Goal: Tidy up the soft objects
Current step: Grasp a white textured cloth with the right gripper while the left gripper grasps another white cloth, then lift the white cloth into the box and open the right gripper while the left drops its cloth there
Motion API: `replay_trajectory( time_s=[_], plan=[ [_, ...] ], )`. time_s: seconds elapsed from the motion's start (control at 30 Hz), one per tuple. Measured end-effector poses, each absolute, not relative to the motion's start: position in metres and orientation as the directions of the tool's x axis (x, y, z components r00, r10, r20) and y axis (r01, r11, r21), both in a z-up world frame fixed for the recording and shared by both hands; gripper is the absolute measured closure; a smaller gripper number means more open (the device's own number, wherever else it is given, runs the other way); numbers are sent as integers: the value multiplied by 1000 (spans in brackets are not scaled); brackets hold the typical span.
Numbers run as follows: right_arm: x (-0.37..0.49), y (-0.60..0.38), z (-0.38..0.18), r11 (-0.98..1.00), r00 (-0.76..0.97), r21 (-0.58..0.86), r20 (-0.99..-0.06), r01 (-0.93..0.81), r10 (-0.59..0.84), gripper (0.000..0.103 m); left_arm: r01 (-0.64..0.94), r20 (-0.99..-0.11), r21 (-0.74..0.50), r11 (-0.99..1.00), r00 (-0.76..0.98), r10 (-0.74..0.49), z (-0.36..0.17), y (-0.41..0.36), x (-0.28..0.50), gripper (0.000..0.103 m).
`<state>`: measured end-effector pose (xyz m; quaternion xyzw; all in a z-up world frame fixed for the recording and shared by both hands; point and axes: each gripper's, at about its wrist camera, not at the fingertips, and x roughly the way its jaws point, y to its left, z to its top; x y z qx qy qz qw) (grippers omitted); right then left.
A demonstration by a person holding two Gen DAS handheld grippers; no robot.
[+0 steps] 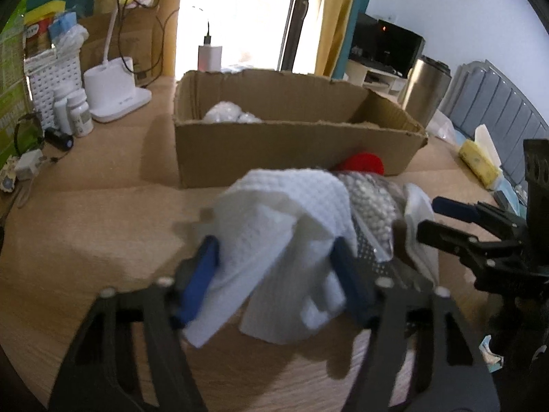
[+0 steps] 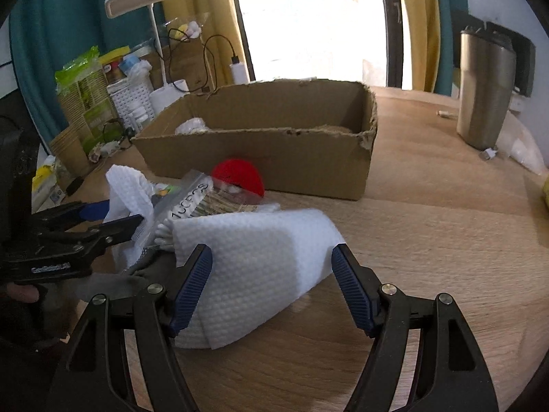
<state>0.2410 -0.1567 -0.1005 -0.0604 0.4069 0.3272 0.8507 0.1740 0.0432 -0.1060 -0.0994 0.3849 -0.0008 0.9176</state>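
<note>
A pile of soft things lies on the wooden table before an open cardboard box (image 1: 295,151) (image 2: 260,161). My left gripper (image 1: 274,274) is open, its blue pads on either side of a white waffle-textured cloth (image 1: 281,226); it also shows in the right wrist view (image 2: 113,219). My right gripper (image 2: 271,285) is open around a second white cloth (image 2: 254,257); it also shows in the left wrist view (image 1: 439,219). A clear bag of white beads (image 1: 370,206) (image 2: 195,199) and a red knitted ball (image 1: 363,163) (image 2: 240,175) lie behind. A white soft item (image 1: 226,113) (image 2: 192,125) sits in the box.
A white desk lamp (image 1: 116,92), white basket (image 1: 51,79) and pill bottles (image 1: 79,113) stand at the left. A steel tumbler (image 2: 483,92) (image 1: 425,89) stands at the right, beside a yellow tissue pack (image 1: 477,161). Cables and a charger (image 1: 209,56) lie behind the box.
</note>
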Motion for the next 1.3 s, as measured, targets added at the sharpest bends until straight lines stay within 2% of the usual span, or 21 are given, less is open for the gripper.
replay_trajectory(
  time_s=[0.07, 0.1, 0.17, 0.3, 0.43, 0.63, 0.97, 1.3],
  plan=[
    [240, -155, -101, 771, 448, 160, -734, -616, 510, 29, -77, -706, -189, 979, 704, -81, -106, 45, 174, 52],
    [240, -154, -101, 765, 443, 159, -735, -623, 514, 34, -78, -705, -192, 978, 704, -83, -106, 45, 173, 58],
    [239, -150, -102, 754, 429, 157, -741, -638, 517, 44, -77, -705, -194, 978, 704, -84, -106, 46, 172, 65],
    [234, -144, -103, 734, 418, 136, -747, -665, 517, 74, -81, -697, -197, 977, 712, -82, -105, 47, 166, 76],
    [232, -143, -101, 732, 430, 123, -739, -670, 518, 81, -87, -678, -200, 976, 731, -74, -98, 49, 156, 78],
    [227, -150, -99, 740, 468, 135, -696, -659, 544, 88, -86, -630, -203, 975, 774, -63, -81, 55, 144, 79],
    [214, -163, -78, 755, 519, 130, -651, -643, 554, 88, -47, -527, -234, 971, 846, -86, -46, 59, 130, 79],
    [216, -172, -43, 760, 590, 89, -575, -644, 567, 88, -22, -471, -223, 975, 878, -88, -22, 54, 132, 79]
  ],
)
